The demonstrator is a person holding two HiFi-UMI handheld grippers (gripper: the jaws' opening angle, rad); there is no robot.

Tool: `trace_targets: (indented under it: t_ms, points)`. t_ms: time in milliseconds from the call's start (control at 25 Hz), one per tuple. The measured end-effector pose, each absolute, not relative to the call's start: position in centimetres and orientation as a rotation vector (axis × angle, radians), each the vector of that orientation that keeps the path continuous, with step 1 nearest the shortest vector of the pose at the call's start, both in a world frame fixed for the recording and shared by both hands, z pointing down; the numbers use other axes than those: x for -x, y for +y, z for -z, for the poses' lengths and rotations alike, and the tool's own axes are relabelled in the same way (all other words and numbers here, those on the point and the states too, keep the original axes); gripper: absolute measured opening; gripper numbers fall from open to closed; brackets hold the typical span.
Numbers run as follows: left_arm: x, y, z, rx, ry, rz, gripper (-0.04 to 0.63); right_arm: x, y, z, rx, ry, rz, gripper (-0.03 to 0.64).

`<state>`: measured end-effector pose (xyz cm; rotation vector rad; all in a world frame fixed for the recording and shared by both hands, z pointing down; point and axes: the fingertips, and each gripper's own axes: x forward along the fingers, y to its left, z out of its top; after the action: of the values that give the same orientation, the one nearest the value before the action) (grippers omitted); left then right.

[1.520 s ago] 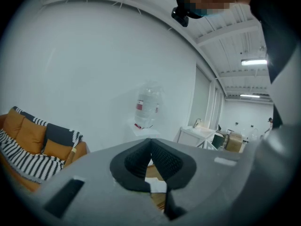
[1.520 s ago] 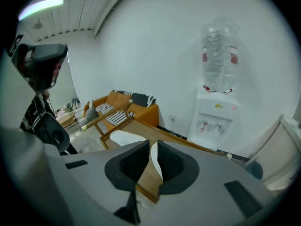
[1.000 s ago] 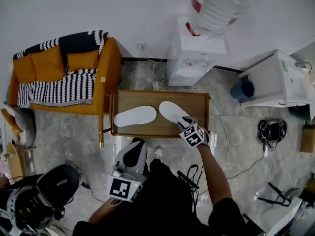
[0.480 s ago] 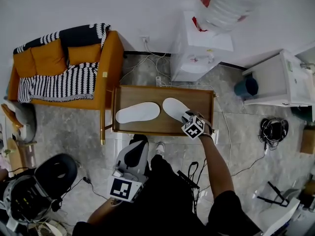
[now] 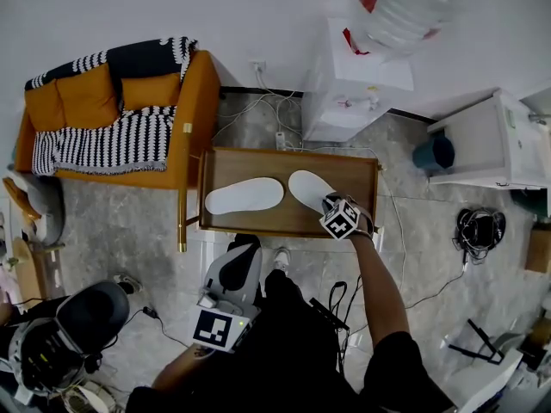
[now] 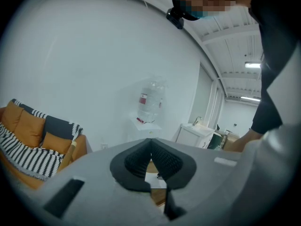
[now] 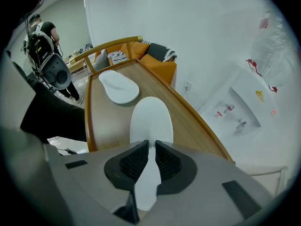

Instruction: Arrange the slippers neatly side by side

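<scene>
**1. Slippers.** 2 white slippers lie on the wooden table (image 5: 258, 166).
- The left slipper (image 5: 244, 198) lies with its long axis nearly along the table's long edge.
- The right slipper (image 5: 306, 188) lies diagonally. Its broad rounded end points toward the table's far side and its narrow end toward the near right corner.
- The 2 are close but apart, and their axes are not parallel.

**2. Grippers.**
- The right gripper (image 7: 150, 147) is closing its jaws. The narrow end of the right slipper fills the slim gap between the pads.
- The left gripper (image 6: 150, 142) is raised near the person's body, short of the table. Its jaw tips meet and it holds nothing.

**3. Room.** The floor (image 5: 129, 231) is grey stone-pattern tile and the wall is white. An orange sofa (image 5: 112, 136) with a striped throw stands to the table's left. A water dispenser (image 5: 357, 76) stands behind the table.
</scene>
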<state>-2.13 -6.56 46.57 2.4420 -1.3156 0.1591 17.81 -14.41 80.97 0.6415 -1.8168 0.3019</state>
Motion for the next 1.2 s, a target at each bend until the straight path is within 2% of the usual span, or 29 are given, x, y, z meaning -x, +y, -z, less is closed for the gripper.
trace_targets:
  t_ms: [560, 1200]
  points:
    - [1.6, -5.7, -46.6, -2.438, -1.294, -0.196, 0.012, -17.6, -14.7, -77.9, -0.786, -1.849, -0.412, 0.026]
    - [0.4, -4.6, -45.4, -2.49, -1.305, -0.135, 0.012, -19.5, -12.6, -74.3, -1.136, -1.831, -0.93, 0.025]
